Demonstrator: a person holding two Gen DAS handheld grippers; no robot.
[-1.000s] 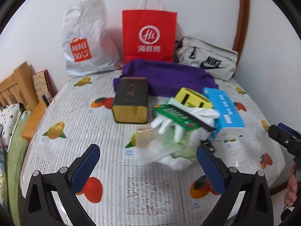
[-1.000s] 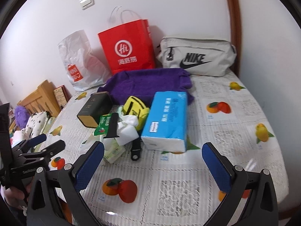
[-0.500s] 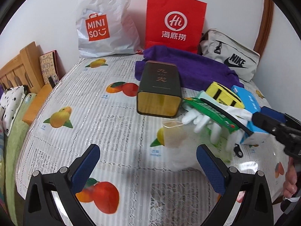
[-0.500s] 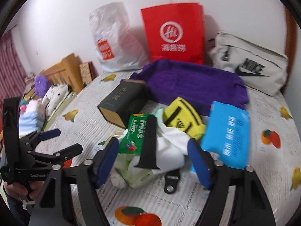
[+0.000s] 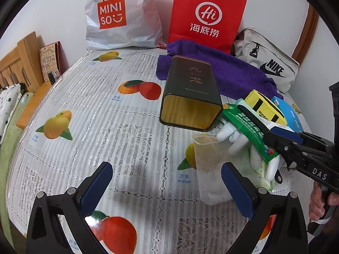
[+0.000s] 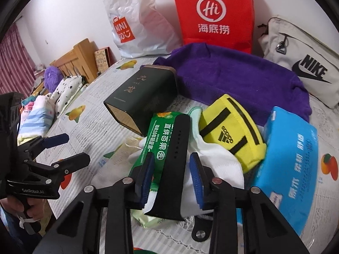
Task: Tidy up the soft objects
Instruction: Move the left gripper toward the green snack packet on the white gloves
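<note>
A pile of soft things lies on the fruit-print table cover (image 5: 89,114): a white glove (image 6: 214,160), a green packet (image 6: 159,135), a black strap (image 6: 178,139), a yellow Adidas pouch (image 6: 231,133) and a blue tissue pack (image 6: 290,167). My right gripper (image 6: 171,158) is over the pile and its jaws are closing. The strap lies between them on the packet, with a gap still showing at the left pad. My left gripper (image 5: 166,167) hangs open over the cover, with a clear bag (image 5: 207,156) by its right finger. A purple towel (image 6: 233,74) lies behind.
A dark tin box (image 5: 188,97) lies on its side beside the pile. Against the wall stand a red paper bag (image 5: 205,14), a white Miniso bag (image 5: 118,17) and a grey Nike bag (image 5: 269,63). A wooden headboard (image 5: 14,63) and bedding border the left side.
The right jaws went from wide open to narrow around the strap as that gripper came down onto the pile. The left gripper moved lower and closer to the tin box, still open.
</note>
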